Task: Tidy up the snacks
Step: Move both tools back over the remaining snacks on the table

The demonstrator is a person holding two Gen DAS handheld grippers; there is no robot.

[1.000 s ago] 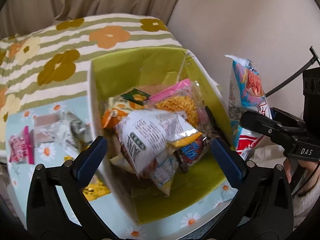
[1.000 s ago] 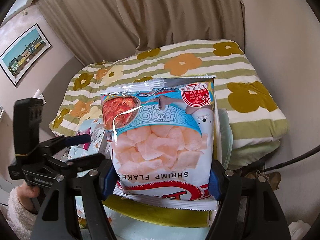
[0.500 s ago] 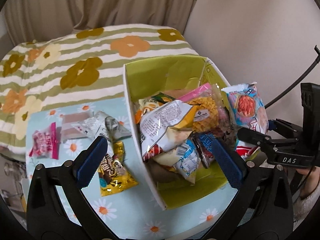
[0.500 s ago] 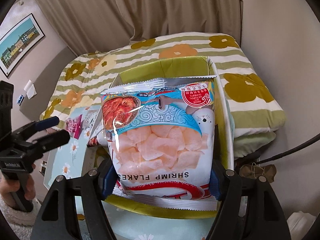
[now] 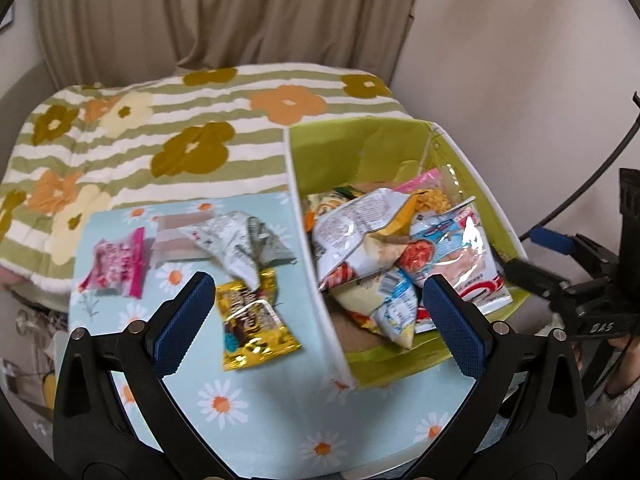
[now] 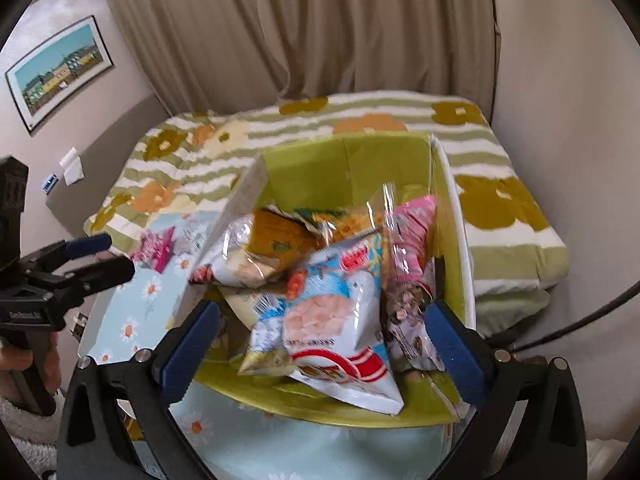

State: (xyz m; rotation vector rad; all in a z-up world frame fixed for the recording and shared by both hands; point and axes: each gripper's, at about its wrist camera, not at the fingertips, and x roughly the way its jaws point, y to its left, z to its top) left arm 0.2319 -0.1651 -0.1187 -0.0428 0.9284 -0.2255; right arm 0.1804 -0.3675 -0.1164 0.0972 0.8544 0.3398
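A green box with white outer walls (image 5: 308, 216) (image 6: 456, 248) holds several snack bags. The shrimp flakes bag (image 6: 336, 320) (image 5: 452, 256) lies on top of the pile at the box's near right. My right gripper (image 6: 320, 340) is open and empty just in front of it. My left gripper (image 5: 320, 316) is open and empty above the box's left wall. On the daisy-print mat (image 5: 224, 400) lie a gold packet (image 5: 252, 320), a crumpled silver bag (image 5: 244, 244), a tan wrapper (image 5: 172, 236) and a pink packet (image 5: 116, 266).
The mat and box sit by a bed with a green striped flower blanket (image 5: 160, 136). A beige curtain (image 6: 320, 32) hangs behind. A wall (image 5: 520, 60) and a black cable (image 5: 592, 172) are on the right. A framed picture (image 6: 60, 68) hangs at left.
My right gripper opened and let go of the shrimp flakes bag, which now lies in the box. My left gripper shifted left, bringing the loose packets on the mat into view.
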